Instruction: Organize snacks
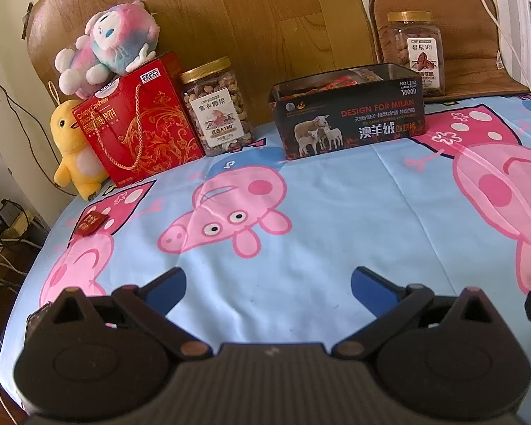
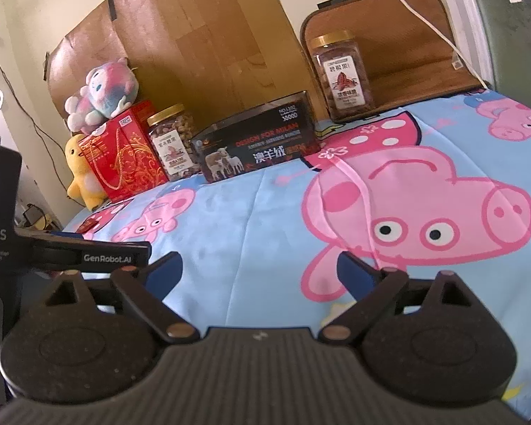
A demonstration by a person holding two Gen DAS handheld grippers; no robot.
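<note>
Both grippers hung low over the cartoon-pig bedsheet [image 1: 301,184] with their jaws spread wide and nothing between them: the left gripper [image 1: 268,283] and the right gripper [image 2: 258,269] each showed blue pads well apart. From the left wrist view, a small red snack packet [image 1: 90,223] lay flat on the sheet at about ten o'clock, well apart from the rest. The open black tin [image 1: 348,113] stood at twelve o'clock with packets visible inside, the cashew jar [image 1: 217,106] at eleven just beside a red gift box [image 1: 138,117], and a second nut jar [image 1: 416,53] at one o'clock on a brown cushion [image 1: 478,53]. The packet looked light, thin and crinkly, likely to slide on the soft cloth, so a pinch across its raised edge seemed wisest. The jars looked heavy, rigid and smooth-sided; gripping across the flat faces below the gold lid would probably hold best.
</note>
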